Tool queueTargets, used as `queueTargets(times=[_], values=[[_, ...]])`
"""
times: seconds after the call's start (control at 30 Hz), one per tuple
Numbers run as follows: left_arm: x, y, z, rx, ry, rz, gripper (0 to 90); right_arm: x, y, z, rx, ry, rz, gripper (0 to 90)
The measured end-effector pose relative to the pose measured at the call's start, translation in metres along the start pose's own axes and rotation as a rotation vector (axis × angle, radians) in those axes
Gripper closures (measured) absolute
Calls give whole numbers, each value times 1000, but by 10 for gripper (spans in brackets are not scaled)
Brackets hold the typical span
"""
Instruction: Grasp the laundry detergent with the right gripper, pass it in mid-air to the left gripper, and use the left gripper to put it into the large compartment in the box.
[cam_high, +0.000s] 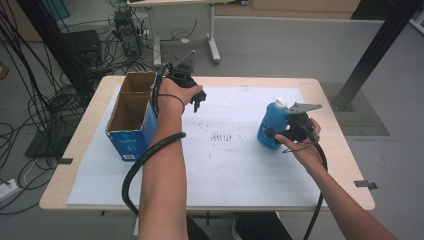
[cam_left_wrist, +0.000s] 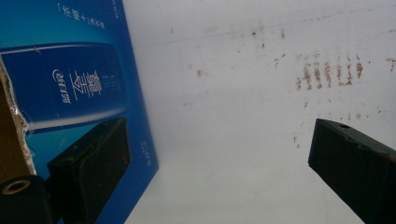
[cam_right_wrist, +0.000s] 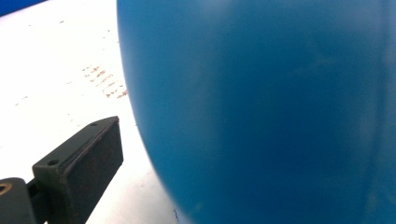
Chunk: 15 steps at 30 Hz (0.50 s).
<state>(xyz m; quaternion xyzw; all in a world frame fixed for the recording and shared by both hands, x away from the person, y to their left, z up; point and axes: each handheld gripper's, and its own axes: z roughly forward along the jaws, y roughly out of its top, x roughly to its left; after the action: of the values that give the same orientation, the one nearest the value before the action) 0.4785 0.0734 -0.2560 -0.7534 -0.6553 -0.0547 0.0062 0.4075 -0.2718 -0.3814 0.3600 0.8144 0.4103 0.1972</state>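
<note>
Blue bottle (cam_high: 271, 127): in the high view it stands upright with a white cap at the right of the white sheet (cam_high: 225, 170) that covers the table.
Right gripper (cam_high: 292, 131): pressed against the bottle's right side, held by the right hand (cam_high: 302, 147); I cannot tell from here whether it grips.
Left gripper (cam_high: 196, 100): held by the left hand (cam_high: 175, 92) over the far left of the sheet, just right of the open blue carton (cam_high: 131, 122).
Left gripper view: jaws stand wide apart with nothing between them; blue carton (cam_left_wrist: 79, 88) at left, brown smudges (cam_left_wrist: 327, 72) on the sheet at far right.
Right gripper view: blue bottle (cam_right_wrist: 261, 107) looms very close; one jaw at lower left stands clear of its surface, the other is hidden, so the hold cannot be told.
</note>
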Motion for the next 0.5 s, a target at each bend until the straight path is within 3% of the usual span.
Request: queueTargets(times=[0.5], values=[[0,0,0,-1,-1,0,62,0,1,-1,-6,0,-3,23]])
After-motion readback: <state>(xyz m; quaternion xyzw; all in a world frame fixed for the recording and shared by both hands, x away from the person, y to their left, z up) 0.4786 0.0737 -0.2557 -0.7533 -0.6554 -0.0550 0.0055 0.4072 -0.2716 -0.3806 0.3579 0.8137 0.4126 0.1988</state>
